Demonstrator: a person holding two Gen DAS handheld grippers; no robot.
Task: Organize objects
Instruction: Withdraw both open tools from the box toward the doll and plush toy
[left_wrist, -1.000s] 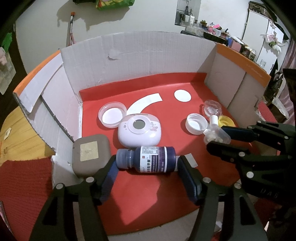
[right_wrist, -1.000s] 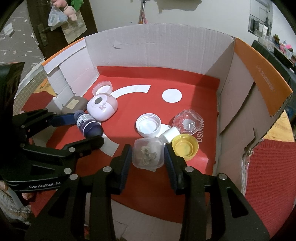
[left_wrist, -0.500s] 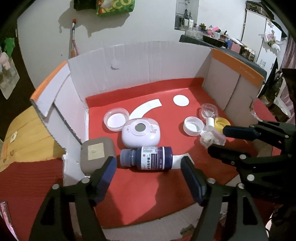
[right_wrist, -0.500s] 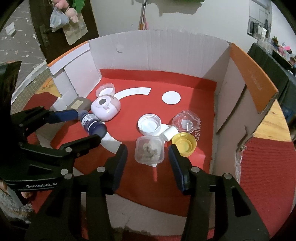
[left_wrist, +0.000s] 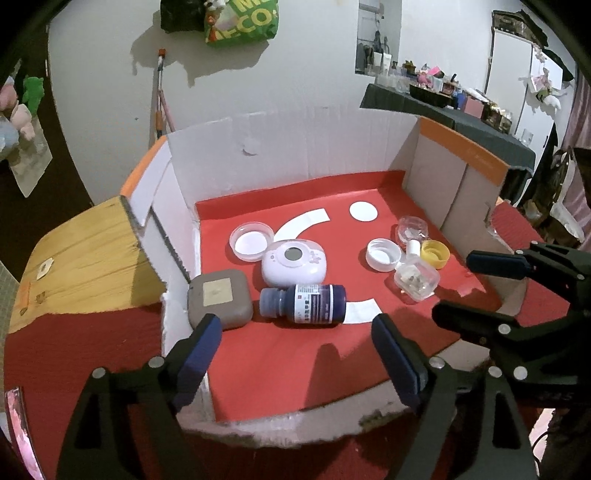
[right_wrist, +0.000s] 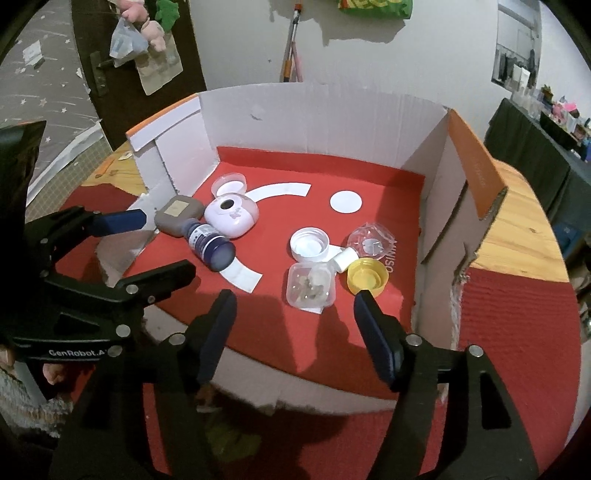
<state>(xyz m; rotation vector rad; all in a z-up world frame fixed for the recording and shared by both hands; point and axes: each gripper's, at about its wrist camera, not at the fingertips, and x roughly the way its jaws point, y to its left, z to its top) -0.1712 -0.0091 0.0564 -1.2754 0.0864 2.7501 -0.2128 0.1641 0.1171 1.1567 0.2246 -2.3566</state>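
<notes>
I have both grippers spread with nothing between the jaws, which have just been opening: the left gripper (left_wrist: 295, 343) at six o'clock of the dark bottle (left_wrist: 304, 302) lying on its side, the right gripper (right_wrist: 295, 314) at six o'clock of the clear tub (right_wrist: 311, 285), both things resting on the red floor of the box (left_wrist: 295, 144). My judgement is to back out straight so neither pad clips them. The right view alone shows the bottle's round base; the left alone shows its label.
</notes>
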